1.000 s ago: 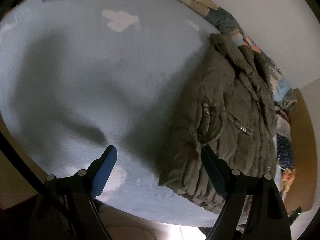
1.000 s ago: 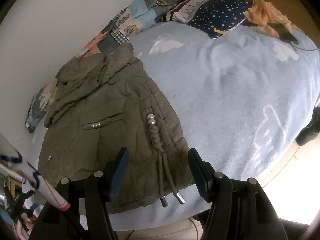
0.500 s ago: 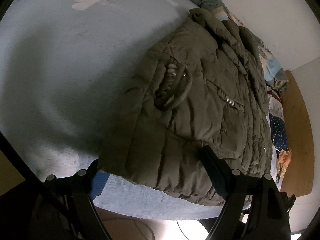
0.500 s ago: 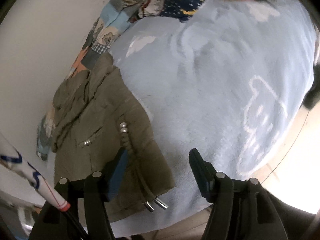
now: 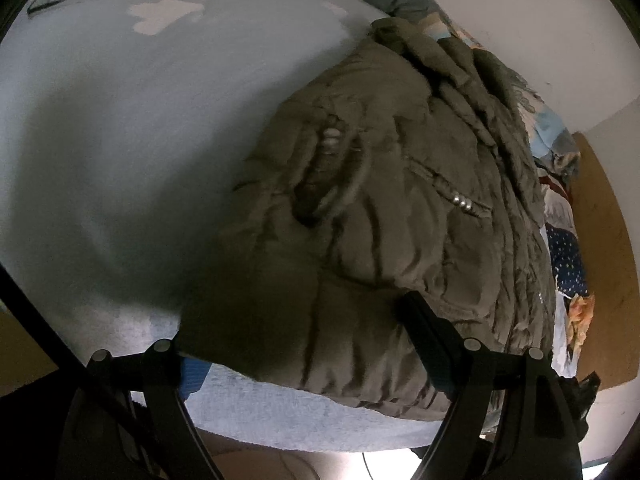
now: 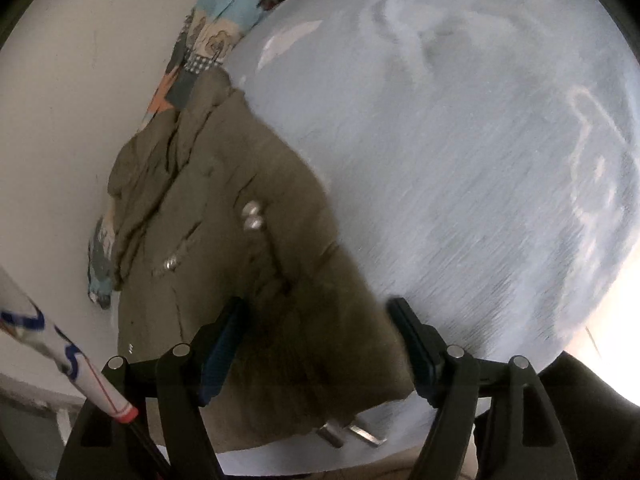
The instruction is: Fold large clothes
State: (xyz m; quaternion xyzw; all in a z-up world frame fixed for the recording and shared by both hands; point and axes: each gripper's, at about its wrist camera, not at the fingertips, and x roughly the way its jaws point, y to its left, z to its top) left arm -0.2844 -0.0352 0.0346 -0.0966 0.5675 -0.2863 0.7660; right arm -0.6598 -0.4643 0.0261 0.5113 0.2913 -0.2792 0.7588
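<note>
An olive-green padded jacket (image 5: 392,216) lies folded on a light-blue blanket (image 5: 120,128) covering a bed. It also shows in the right wrist view (image 6: 240,264), with metal-tipped drawstrings (image 6: 352,434) hanging at its near hem. My left gripper (image 5: 304,344) is open, its fingers (image 5: 424,332) straddling the jacket's near edge. My right gripper (image 6: 316,344) is open, its fingers (image 6: 412,340) on either side of the jacket's near corner. Neither holds the fabric.
A patchwork quilt (image 6: 216,28) is bunched along the white wall (image 6: 80,80) behind the jacket. A dark star-print pillow (image 5: 568,260) and orange cloth (image 5: 580,320) lie at the bed's head. A white striped pole (image 6: 60,356) crosses the right view's lower left.
Both grippers have moved in toward the jacket's near hem, which now fills the space between each pair of fingers. Both stayed open.
</note>
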